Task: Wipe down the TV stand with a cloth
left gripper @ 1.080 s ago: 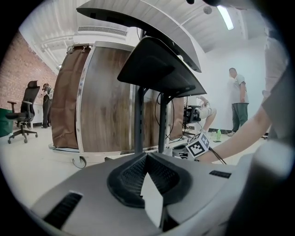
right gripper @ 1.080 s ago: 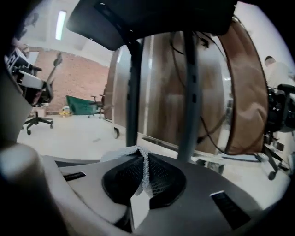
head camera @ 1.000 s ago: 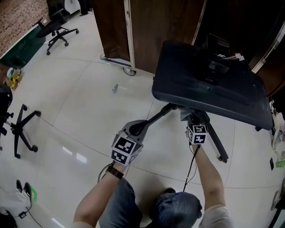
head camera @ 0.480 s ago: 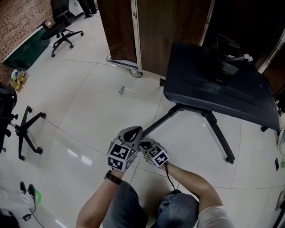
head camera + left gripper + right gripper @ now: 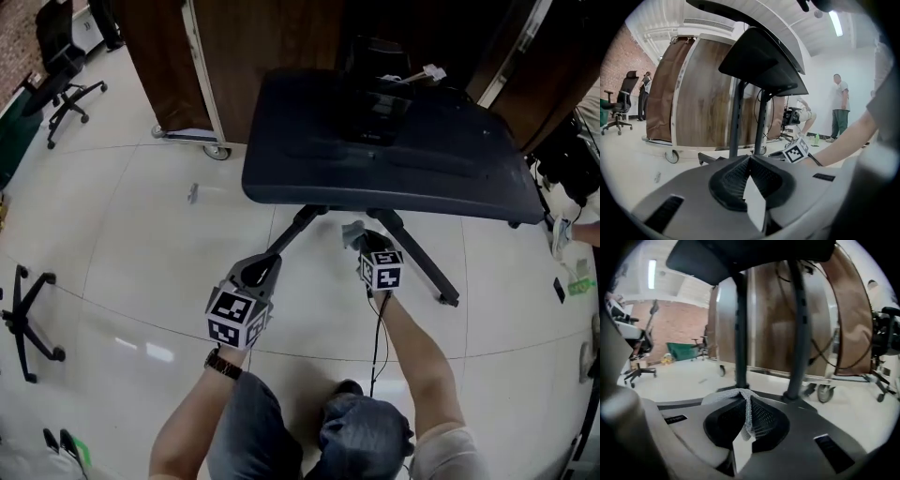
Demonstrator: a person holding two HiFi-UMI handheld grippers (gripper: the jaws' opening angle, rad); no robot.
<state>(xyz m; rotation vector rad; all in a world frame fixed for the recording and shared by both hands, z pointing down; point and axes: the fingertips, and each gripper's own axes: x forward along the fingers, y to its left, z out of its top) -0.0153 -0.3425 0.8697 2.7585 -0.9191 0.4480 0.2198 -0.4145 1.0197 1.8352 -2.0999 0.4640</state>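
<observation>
The TV stand has a dark flat top (image 5: 394,150) on splayed black legs (image 5: 291,234) and stands on the pale floor ahead of me. My right gripper (image 5: 361,239) is low between the legs, shut on a grey-white mesh cloth (image 5: 352,231). In the right gripper view the cloth (image 5: 740,397) drapes over the closed jaws, with the stand's posts (image 5: 740,333) just beyond. My left gripper (image 5: 258,270) is by the left leg, shut with nothing in it. In the left gripper view its jaws meet (image 5: 749,159) below the stand's posts (image 5: 736,117).
A brown wood-panelled cabinet on casters (image 5: 216,56) stands behind the stand. An office chair (image 5: 61,84) and a loose chair base (image 5: 23,309) are at the left. People (image 5: 841,105) stand far off. A cable (image 5: 377,337) hangs from my right gripper.
My right gripper, drawn back beside the left one half a second ago, has moved forward again to the stand's legs with the cloth. The view has swung left; the left gripper holds.
</observation>
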